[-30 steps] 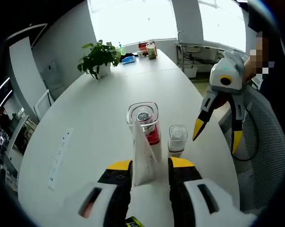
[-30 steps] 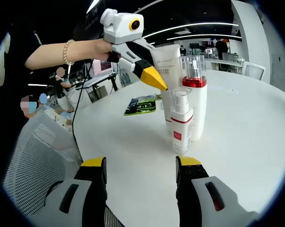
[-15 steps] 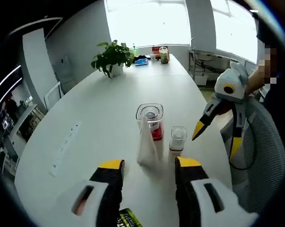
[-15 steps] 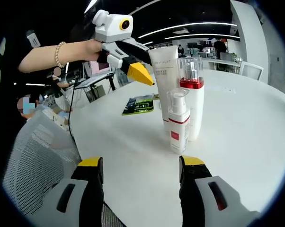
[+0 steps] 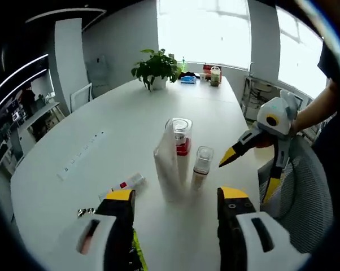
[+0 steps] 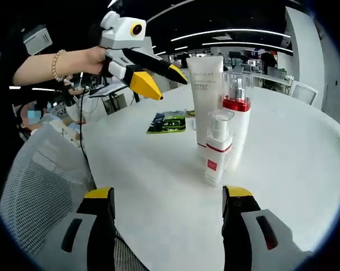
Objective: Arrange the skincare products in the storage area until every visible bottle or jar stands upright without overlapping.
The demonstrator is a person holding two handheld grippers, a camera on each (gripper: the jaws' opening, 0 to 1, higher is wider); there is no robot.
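A long white oval table [image 5: 119, 113] runs the length of the room, and three skincare products stand upright in a tight cluster near its edge. A mesh office chair [image 6: 40, 180] sits just off that edge. In the right gripper view the person's left forearm reaches in from the left with a bead bracelet [image 6: 56, 65] at the wrist, the hand [image 6: 91, 59] wrapped round the handle of the left gripper [image 6: 158, 79], which hangs in the air beside the cluster and apart from it, its yellow-tipped jaws spread and holding nothing. In the left gripper view the right gripper [image 5: 246, 172] is held out over the table edge by a hand at the right, angled down toward the bottles, its jaws also parted and empty. The tallest item is the white cream tube [image 6: 205, 96] standing on its cap; just beside it is the pump bottle with a red band and clear cap [image 6: 236, 121], and in front of both the small pump bottle with a red label [image 6: 217, 149]. The left gripper view adds a potted plant [image 5: 156, 68] at the far end, a row of table sockets [image 5: 79, 158], and a small red-and-white tube [image 5: 127, 183] lying flat. The right gripper view shows a green-printed packet [image 6: 169, 121] lying flat behind the cluster.
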